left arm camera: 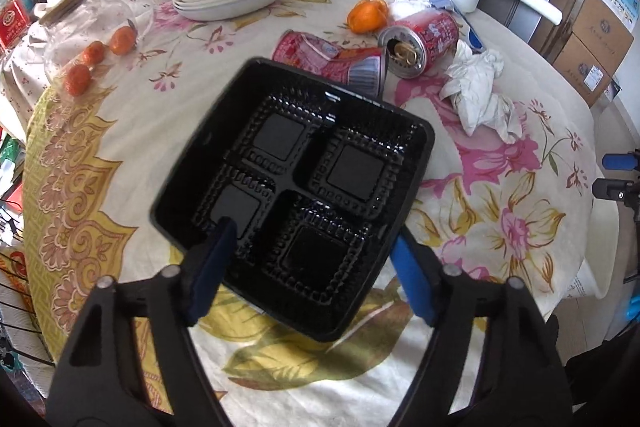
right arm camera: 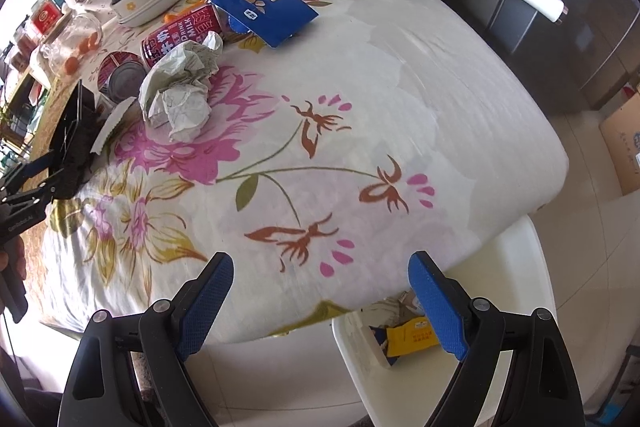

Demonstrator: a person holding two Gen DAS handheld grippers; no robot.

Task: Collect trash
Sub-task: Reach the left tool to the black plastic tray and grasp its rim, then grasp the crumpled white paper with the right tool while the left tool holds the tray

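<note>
Black plastic, a four-celled tray [left arm camera: 296, 187] sits on the flowered cloth [left arm camera: 500, 187] with its near corner between the fingers of the left gripper [left arm camera: 316, 247]. The left pad [left arm camera: 216, 251] reaches over the tray's rim into one cell; the right pad [left arm camera: 412, 279] stands just outside the opposite wall. The jaws are spread about the tray, and whether either pad presses it I cannot tell. Beyond the tray lie two red cans [left arm camera: 424, 39], a crumpled paper [left arm camera: 480, 91] and an orange peel [left arm camera: 368, 15]. The right gripper [right arm camera: 320, 299] hangs spread and empty over the table's near edge, with a white bin [right arm camera: 360, 343] of wrappers below it.
</note>
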